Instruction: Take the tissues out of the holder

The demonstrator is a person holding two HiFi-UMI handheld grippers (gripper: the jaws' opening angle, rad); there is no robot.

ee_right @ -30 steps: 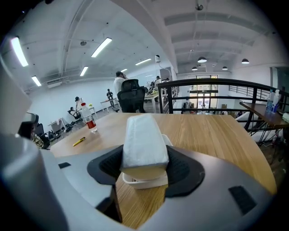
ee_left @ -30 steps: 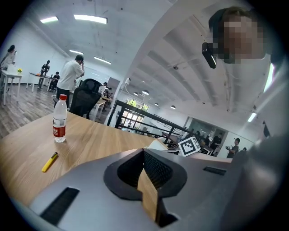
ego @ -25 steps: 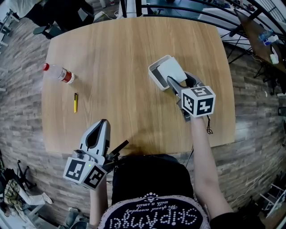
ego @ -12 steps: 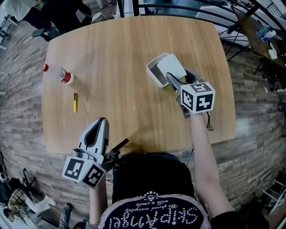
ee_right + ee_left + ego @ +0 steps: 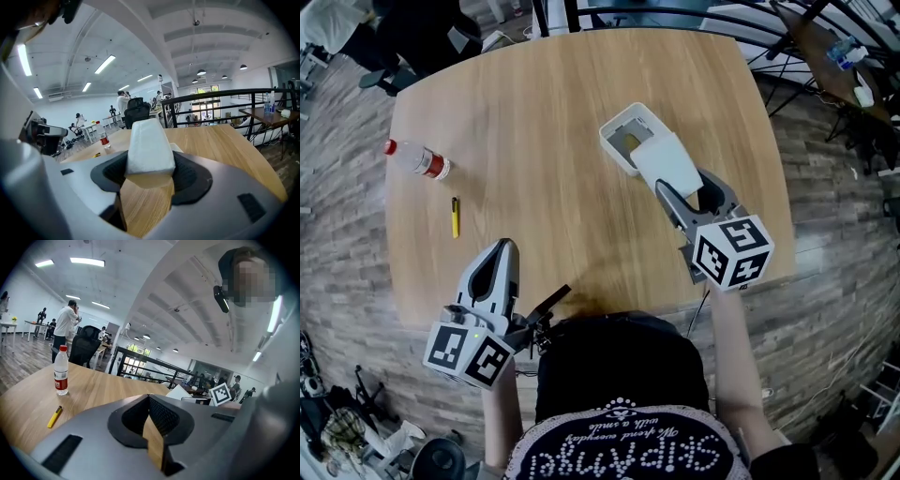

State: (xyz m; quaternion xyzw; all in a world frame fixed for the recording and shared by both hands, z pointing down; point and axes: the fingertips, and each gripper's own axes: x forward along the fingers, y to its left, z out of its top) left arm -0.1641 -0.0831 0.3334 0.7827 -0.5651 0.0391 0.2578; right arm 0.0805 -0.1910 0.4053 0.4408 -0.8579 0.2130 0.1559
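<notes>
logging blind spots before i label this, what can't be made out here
Holder inside: near end covered by the tissue pack in the head view; the pack mostly blocks it in the right gripper view.
Bottle label: print too small in every view.
Yellow stick: too small to tell pen from marker.

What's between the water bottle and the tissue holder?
Only bare wooden table, seen in the head view, between the water bottle and the tissue holder; the yellow marker lies off that line.
</notes>
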